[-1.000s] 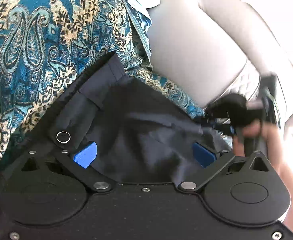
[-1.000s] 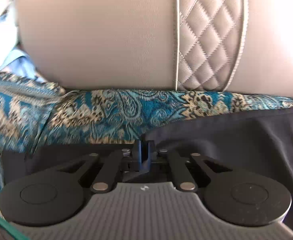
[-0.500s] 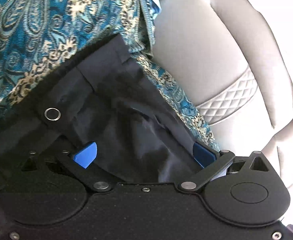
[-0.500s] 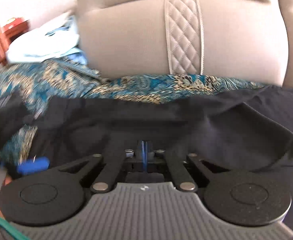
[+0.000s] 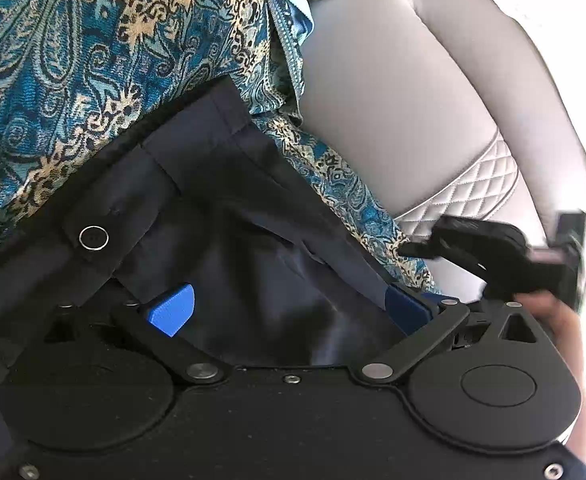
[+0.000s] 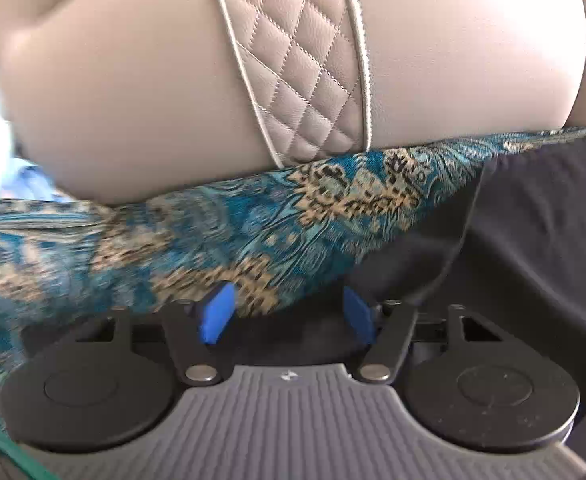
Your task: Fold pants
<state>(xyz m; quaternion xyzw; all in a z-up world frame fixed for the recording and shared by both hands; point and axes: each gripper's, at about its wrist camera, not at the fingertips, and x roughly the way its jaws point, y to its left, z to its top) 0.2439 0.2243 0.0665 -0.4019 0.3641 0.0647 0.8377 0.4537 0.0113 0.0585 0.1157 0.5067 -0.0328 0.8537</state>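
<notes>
In the left wrist view, the left gripper (image 5: 289, 308) fills the near edge, its blue fingers (image 5: 171, 310) set wide apart. Dark fabric of the pants (image 5: 253, 248) lies slack in the gap between them; no pad is seen pressing on it, so the fingers hold nothing. The waistband with its metal snap button (image 5: 93, 237) sits at 10 o'clock from the left gripper. Beyond the pants, the paisley throw (image 5: 73, 60) extends toward 11 o'clock, and the beige sofa backrest (image 5: 393, 100) rises at 1 o'clock. At 3 o'clock, the right gripper (image 5: 493, 252) shows as a blurred dark shape with part of a hand (image 5: 561, 320) behind it. In the right wrist view, the right gripper (image 6: 287, 312) has its fingers (image 6: 217, 312) opening, with only the throw visible between them. An edge of the pants lies just beside the right-hand finger, toward 2 o'clock; contact cannot be determined. Farther out, the backrest's quilted stripe (image 6: 301, 72) stands at 12 o'clock.
</notes>
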